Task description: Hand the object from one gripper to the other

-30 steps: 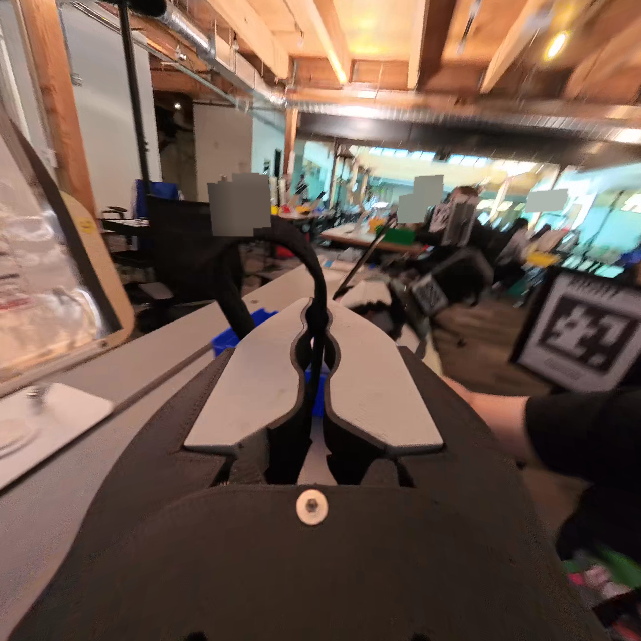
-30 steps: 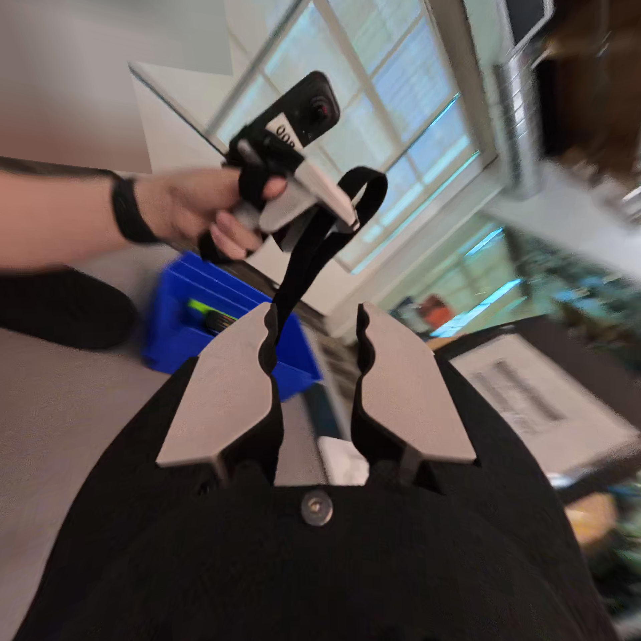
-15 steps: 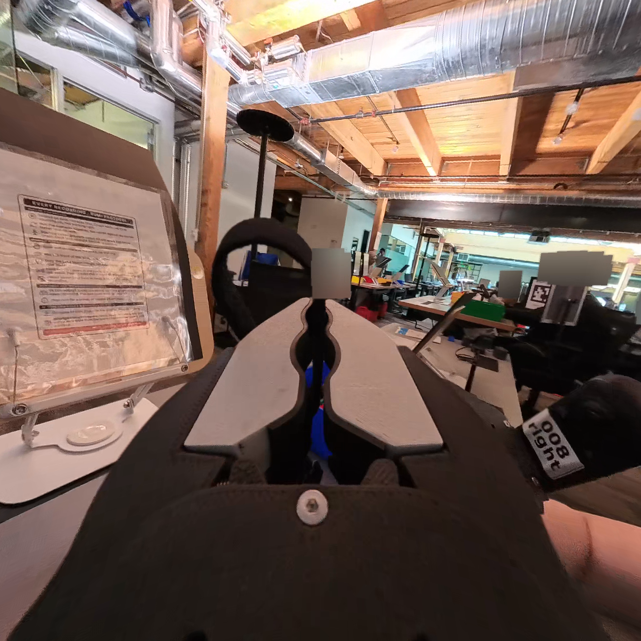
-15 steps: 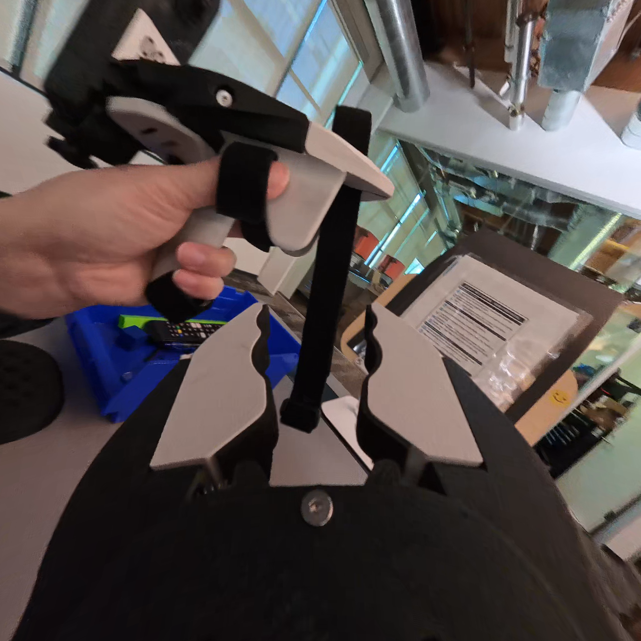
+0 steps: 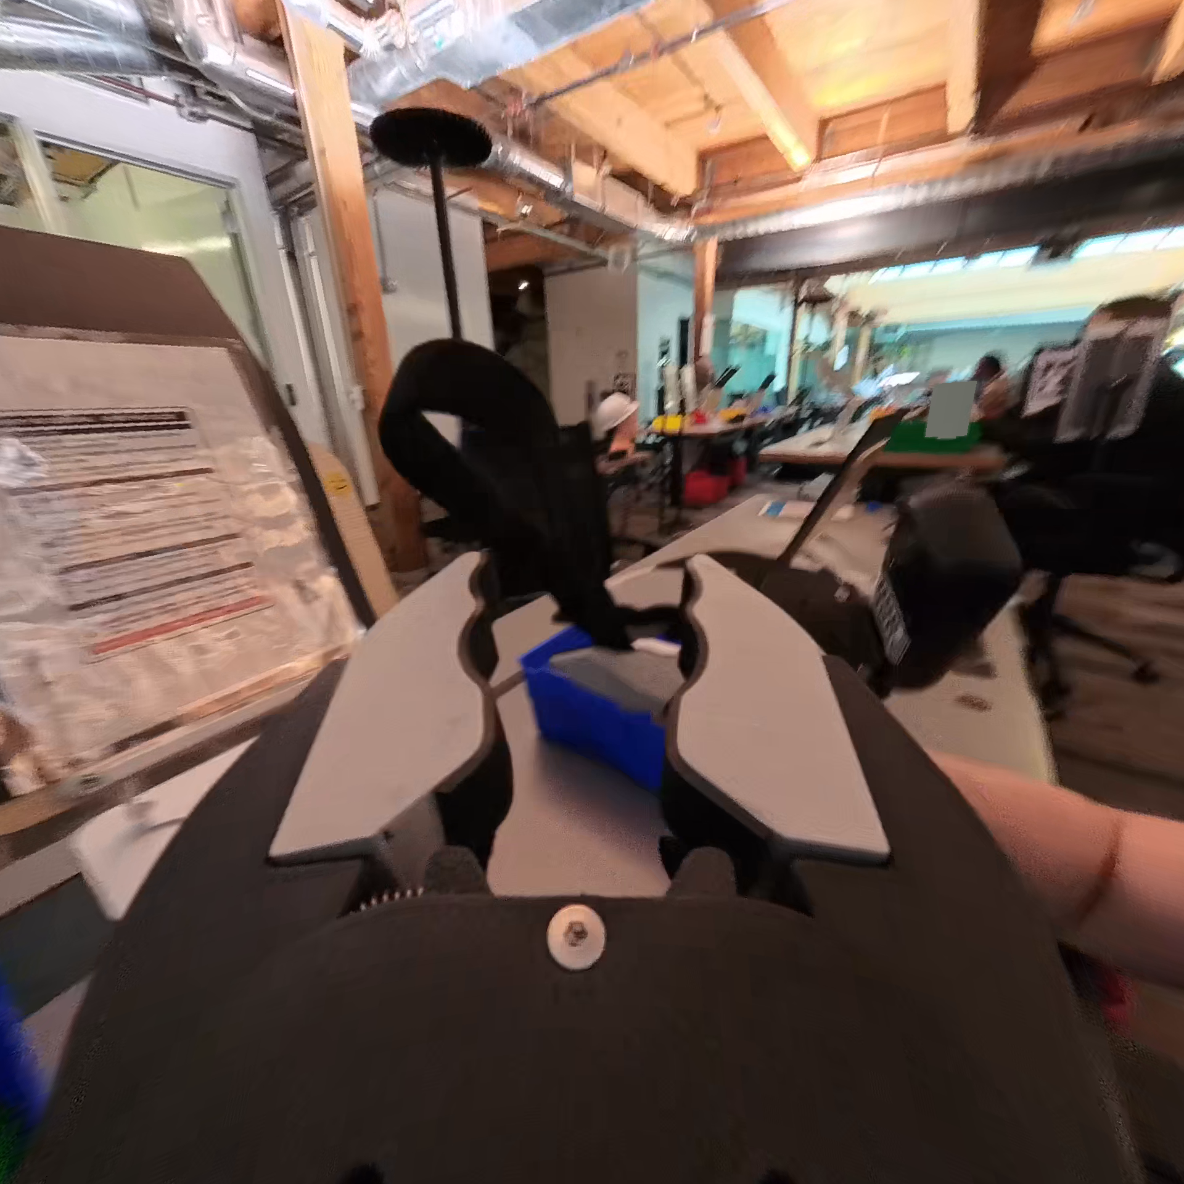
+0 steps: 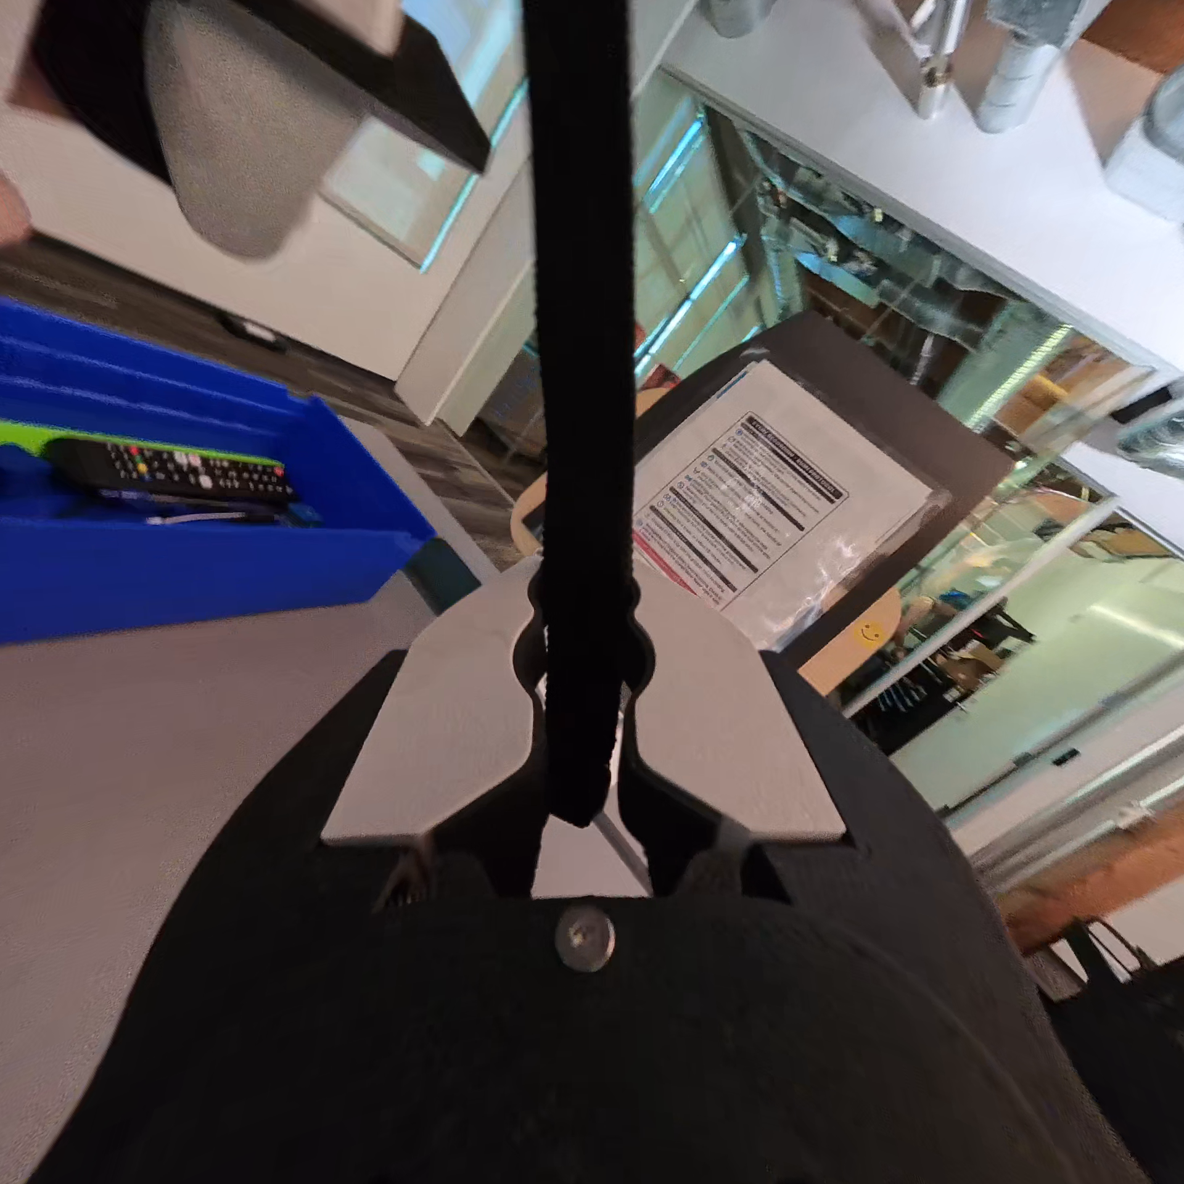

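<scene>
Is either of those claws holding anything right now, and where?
The right gripper pinches the black strap near its lower end. The left gripper is open, holding nothing.

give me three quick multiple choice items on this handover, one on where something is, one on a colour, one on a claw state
1. Where does the remote control lie?
A. inside the blue bin
B. on the bare table
C. in the left claw

2. What colour is the strap?
A. red
B. black
C. white

3. How do the claws stand?
A. both open
B. left shut on the strap, right open
C. left claw open, right claw shut on the strap

Answers: 1 A, the remote sits among the things within the bin's walls. 2 B, the strap is black along all its length. 3 C, the left fingers stand apart with the strap beyond them, while the right fingers pinch its lower end.
</scene>
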